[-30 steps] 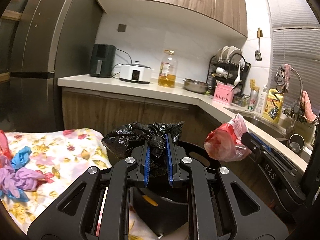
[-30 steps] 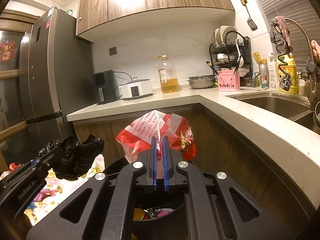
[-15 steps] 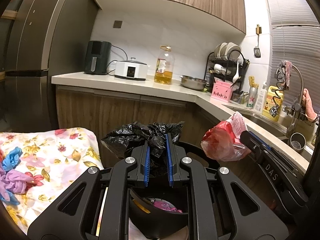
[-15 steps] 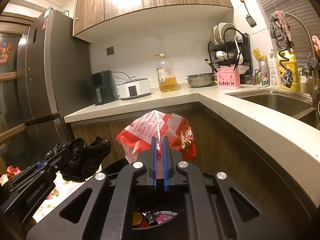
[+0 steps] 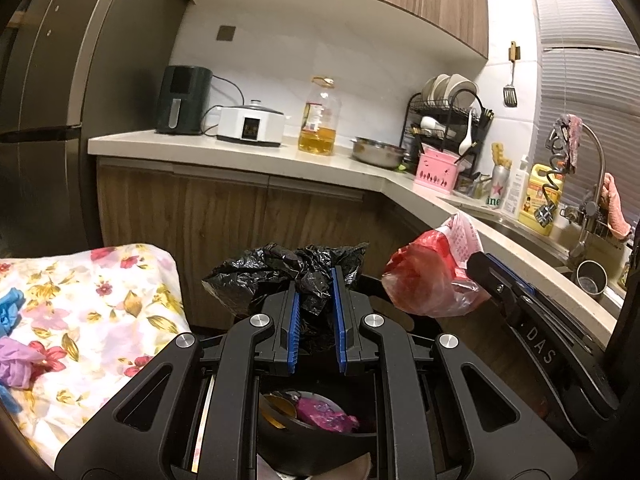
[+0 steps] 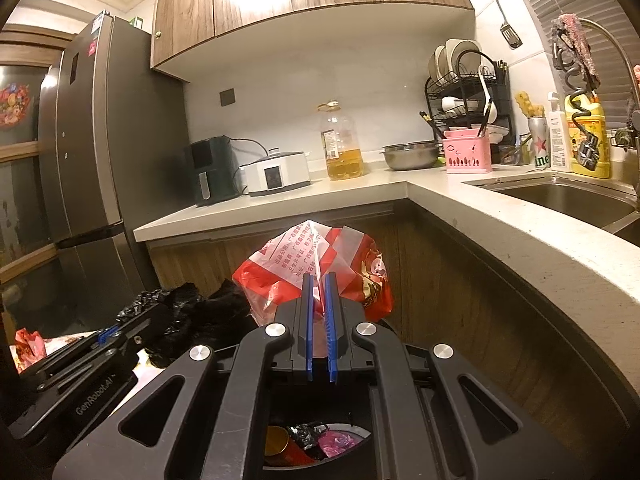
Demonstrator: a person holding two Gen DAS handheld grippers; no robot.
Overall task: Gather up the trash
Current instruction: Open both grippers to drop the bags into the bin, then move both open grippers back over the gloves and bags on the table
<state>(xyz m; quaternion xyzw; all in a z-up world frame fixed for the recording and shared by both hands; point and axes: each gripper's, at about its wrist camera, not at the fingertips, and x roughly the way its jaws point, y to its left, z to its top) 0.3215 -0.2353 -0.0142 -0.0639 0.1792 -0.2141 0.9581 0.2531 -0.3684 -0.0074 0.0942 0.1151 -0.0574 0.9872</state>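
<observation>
My left gripper (image 5: 314,276) is shut on a crumpled black plastic bag (image 5: 264,276), which bulges out past its blue pads. In the right wrist view that black bag (image 6: 188,312) shows at the lower left. My right gripper (image 6: 319,280) is shut on a red and white plastic bag (image 6: 304,256) with printed text. The same red bag (image 5: 432,280) hangs to the right in the left wrist view. Below both grippers sits a dark round bin (image 5: 316,436) holding pink and yellow scraps (image 6: 316,440).
A table with a floral cloth (image 5: 92,312) lies at the left with purple and blue gloves (image 5: 16,360) on it. An L-shaped counter (image 6: 500,236) with wooden cabinets wraps the back and right, carrying appliances, an oil bottle (image 5: 320,120) and a sink (image 6: 560,200). A fridge (image 6: 100,160) stands left.
The left gripper with the black bag has shifted right, toward the red bag and over the bin, so more of the bin's contents show. The right gripper has stayed put.
</observation>
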